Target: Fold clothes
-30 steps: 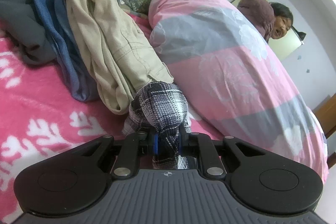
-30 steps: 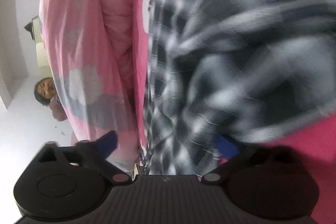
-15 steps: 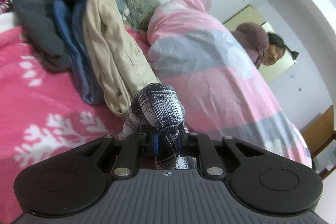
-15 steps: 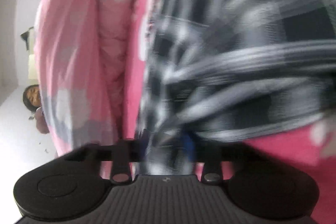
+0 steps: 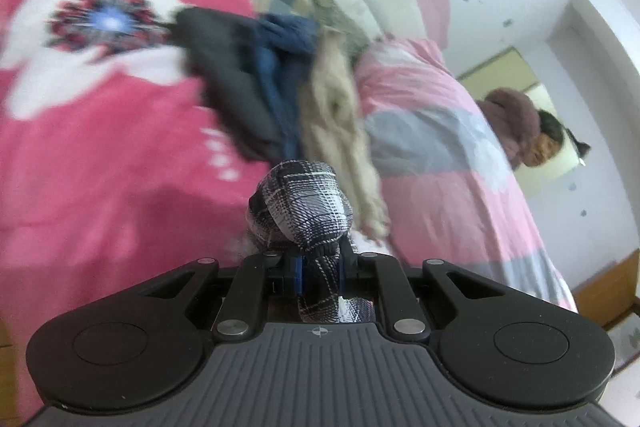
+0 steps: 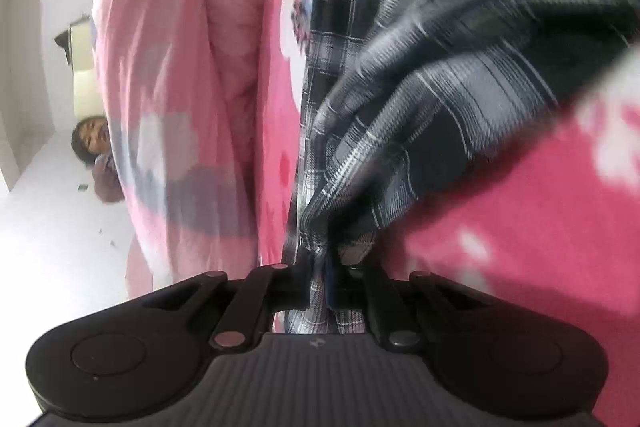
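A black-and-white plaid garment (image 6: pixel 420 67) lies spread over the pink bedspread (image 6: pixel 500 227) and fills the upper right of the right wrist view. My right gripper (image 6: pixel 334 275) has a fold of its edge between the jaws, which are closing, and the pads press on the cloth. In the left wrist view my left gripper (image 5: pixel 320 269) is shut on another part of the plaid garment (image 5: pixel 304 203), which bulges in a bunch above the fingers. The view is blurred with motion.
A pile of dark grey cloth (image 5: pixel 224 67), blue jeans (image 5: pixel 280 39) and beige trousers (image 5: pixel 332 107) lies ahead of the left gripper. A rolled pink and grey quilt (image 5: pixel 440 147) lies to the right. A person (image 5: pixel 520 115) is beyond the quilt.
My right gripper went from wide open to closed on the plaid cloth. The left gripper, still holding its bunch, drew back from the clothes pile and rolled, showing more bedspread at left.
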A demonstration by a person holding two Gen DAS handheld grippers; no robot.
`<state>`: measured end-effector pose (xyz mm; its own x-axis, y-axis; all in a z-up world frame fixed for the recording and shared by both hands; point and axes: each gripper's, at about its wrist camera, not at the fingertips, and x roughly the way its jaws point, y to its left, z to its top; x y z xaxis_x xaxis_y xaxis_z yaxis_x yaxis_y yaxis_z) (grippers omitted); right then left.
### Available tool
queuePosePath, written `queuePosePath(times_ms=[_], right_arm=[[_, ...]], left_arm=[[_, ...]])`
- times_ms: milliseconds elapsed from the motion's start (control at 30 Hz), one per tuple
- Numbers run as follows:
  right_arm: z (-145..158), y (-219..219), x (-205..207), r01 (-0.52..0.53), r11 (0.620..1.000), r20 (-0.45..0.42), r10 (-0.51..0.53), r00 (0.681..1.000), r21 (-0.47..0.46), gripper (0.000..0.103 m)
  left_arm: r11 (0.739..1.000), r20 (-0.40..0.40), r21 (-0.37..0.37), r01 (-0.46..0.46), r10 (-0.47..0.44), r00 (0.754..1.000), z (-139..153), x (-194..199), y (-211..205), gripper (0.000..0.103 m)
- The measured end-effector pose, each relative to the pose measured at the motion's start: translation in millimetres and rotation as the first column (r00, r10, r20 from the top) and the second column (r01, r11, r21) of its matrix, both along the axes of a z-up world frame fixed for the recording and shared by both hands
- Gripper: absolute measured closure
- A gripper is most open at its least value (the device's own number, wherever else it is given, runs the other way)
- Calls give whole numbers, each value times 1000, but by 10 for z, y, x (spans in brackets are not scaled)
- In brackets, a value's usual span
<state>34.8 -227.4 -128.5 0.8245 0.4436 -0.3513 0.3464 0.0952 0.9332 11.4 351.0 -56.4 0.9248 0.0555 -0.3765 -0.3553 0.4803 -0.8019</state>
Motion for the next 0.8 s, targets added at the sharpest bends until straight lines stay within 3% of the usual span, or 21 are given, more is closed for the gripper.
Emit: queuePosePath(times_ms=[233, 300, 333, 400, 433, 500, 600, 700, 800], right_arm=[[-159, 20, 90, -117, 993, -69, 115, 991, -21, 89], [-71, -41, -16, -154, 987, -64, 151, 987, -53, 77], [-19, -75, -73, -174, 982, -61, 170, 984, -73, 59], [113, -133, -214, -225, 965, -58, 219, 974, -135, 47], [201, -155, -305, -259, 948, -61, 252, 966, -185, 35], [378, -200, -487, -323, 904, -72, 316, 946, -281, 27], [791, -9, -596, -418, 773, -75, 438, 896, -476, 27], [1286, 366, -568, -438, 584, -34, 574, 818, -684, 27], [1590, 916, -317, -355, 392, 11, 684, 729, -849, 29]], left_arm=[[999, -66, 40, 33, -30, 997, -350, 57, 145, 86], [999, -60, 21, 39, -38, 997, -422, 39, 181, 83], [999, -57, 14, 45, -44, 997, -449, 29, 196, 80], [998, -58, 9, 54, -54, 997, -482, 9, 215, 77], [998, -55, 10, 60, -59, 997, -488, 8, 220, 77], [997, -51, 14, 72, -71, 996, -498, 6, 231, 76], [995, -46, 26, 94, -93, 995, -491, 4, 250, 75], [991, -48, 51, 123, -121, 992, -482, -35, 275, 72], [989, -37, 65, 135, -133, 990, -486, -134, 298, 69]])
